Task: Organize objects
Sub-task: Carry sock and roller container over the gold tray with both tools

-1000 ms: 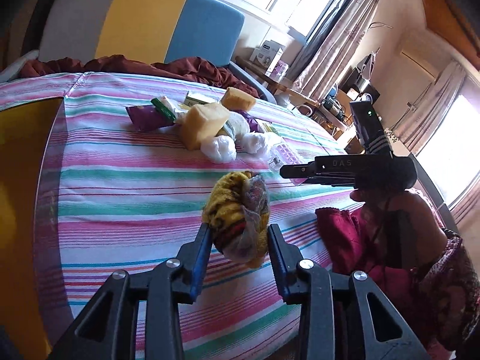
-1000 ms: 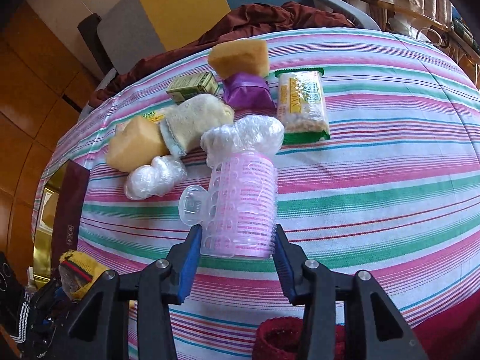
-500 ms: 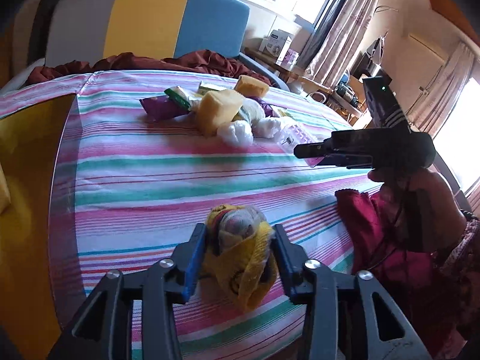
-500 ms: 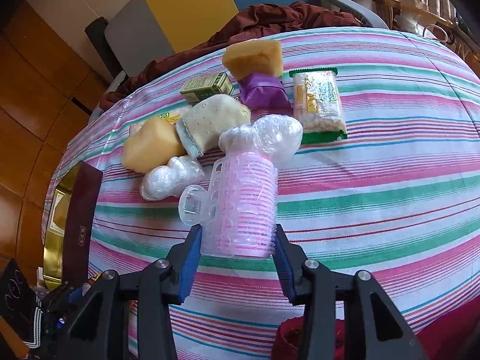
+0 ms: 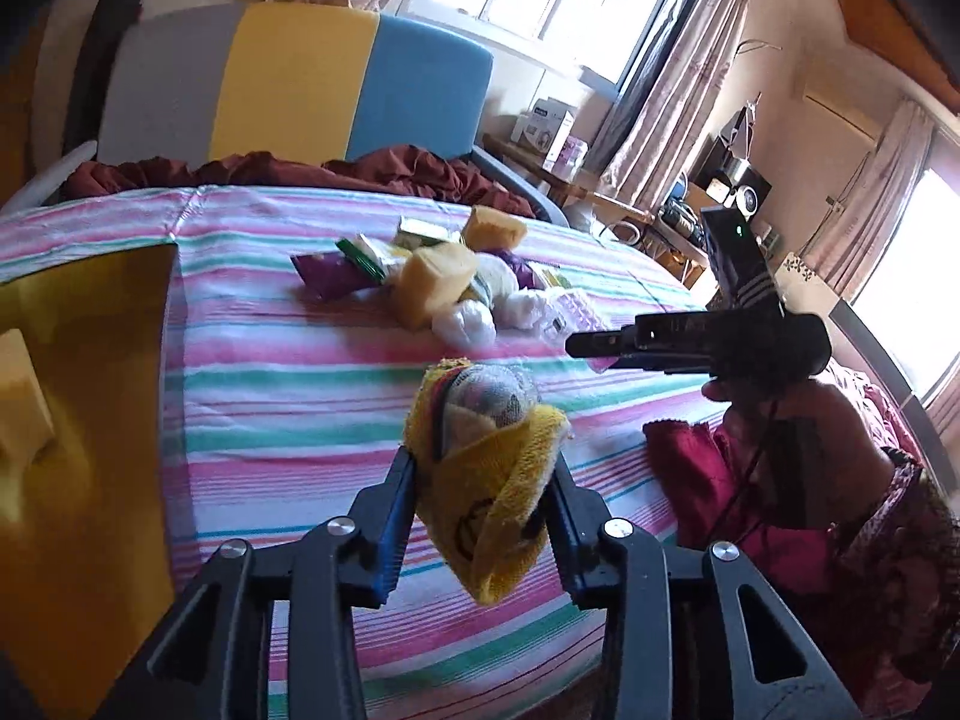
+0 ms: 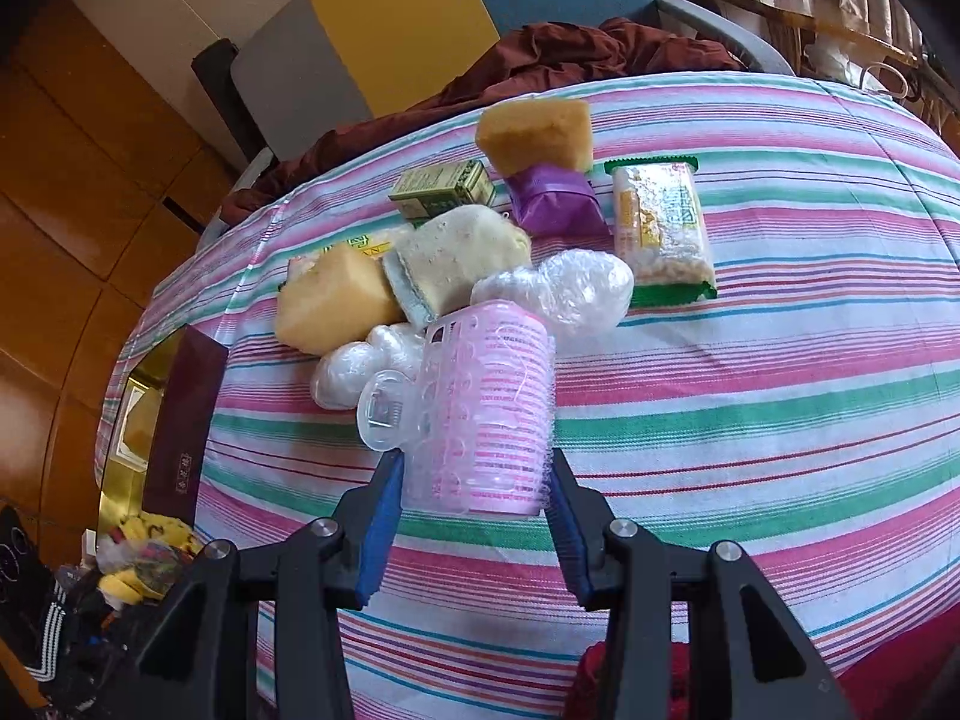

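**Two grippers, each holding one object above a striped cloth**

The left gripper, its fingers closing, grips a fuzzy yellow knitted bundle above the striped desk. The right gripper stays clenched on a bristly, perforated pink plastic hair roller, near spongy foam blocks.

The left gripper is closing its jaws, something gripped between them, angled downward. The right gripper stays clamped, tilted more steeply down.
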### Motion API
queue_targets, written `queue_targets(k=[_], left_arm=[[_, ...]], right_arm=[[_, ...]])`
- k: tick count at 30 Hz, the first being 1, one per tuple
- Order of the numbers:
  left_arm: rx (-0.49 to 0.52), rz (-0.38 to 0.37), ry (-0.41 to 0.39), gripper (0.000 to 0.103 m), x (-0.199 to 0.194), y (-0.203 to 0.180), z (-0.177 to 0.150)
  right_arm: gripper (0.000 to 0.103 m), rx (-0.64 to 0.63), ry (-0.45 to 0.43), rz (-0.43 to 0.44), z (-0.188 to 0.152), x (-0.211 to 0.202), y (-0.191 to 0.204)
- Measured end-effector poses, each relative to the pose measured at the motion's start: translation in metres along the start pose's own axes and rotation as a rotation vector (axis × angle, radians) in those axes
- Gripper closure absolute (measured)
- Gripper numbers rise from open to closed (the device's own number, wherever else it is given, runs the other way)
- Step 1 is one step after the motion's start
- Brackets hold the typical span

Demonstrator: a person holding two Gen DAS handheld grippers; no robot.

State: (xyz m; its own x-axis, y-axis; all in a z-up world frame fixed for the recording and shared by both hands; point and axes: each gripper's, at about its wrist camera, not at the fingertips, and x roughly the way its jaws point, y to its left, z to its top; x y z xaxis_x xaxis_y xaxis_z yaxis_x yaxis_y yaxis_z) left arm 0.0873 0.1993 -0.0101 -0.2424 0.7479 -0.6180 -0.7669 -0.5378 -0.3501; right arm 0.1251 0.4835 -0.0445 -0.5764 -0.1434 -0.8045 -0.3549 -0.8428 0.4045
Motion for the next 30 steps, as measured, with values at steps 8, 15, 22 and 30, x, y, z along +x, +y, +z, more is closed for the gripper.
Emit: queue_targets(k=[8,15,22,30], left_arm=[[-0.117,0.115,-0.050,0.062,-0.058,0.063,0.003],[-0.254,0.241,-0.034,0.062,-0.089,0.134,-0.019],[-0.357,0.371,-0.017,0.062,-0.108,0.179,-0.032],[-0.407,0.469,0.004,0.057,-0.117,0.207,-0.044]], right_arm=[[0.057,-0.077,0.009,0.059,-0.001,0.000,0.032],[0.057,-0.135,0.032,0.179,-0.010,0.000,0.091],[0.057,-0.227,0.044,0.288,-0.023,0.003,0.167],[0.057,-0.278,0.108,0.353,-0.039,0.029,0.227]])
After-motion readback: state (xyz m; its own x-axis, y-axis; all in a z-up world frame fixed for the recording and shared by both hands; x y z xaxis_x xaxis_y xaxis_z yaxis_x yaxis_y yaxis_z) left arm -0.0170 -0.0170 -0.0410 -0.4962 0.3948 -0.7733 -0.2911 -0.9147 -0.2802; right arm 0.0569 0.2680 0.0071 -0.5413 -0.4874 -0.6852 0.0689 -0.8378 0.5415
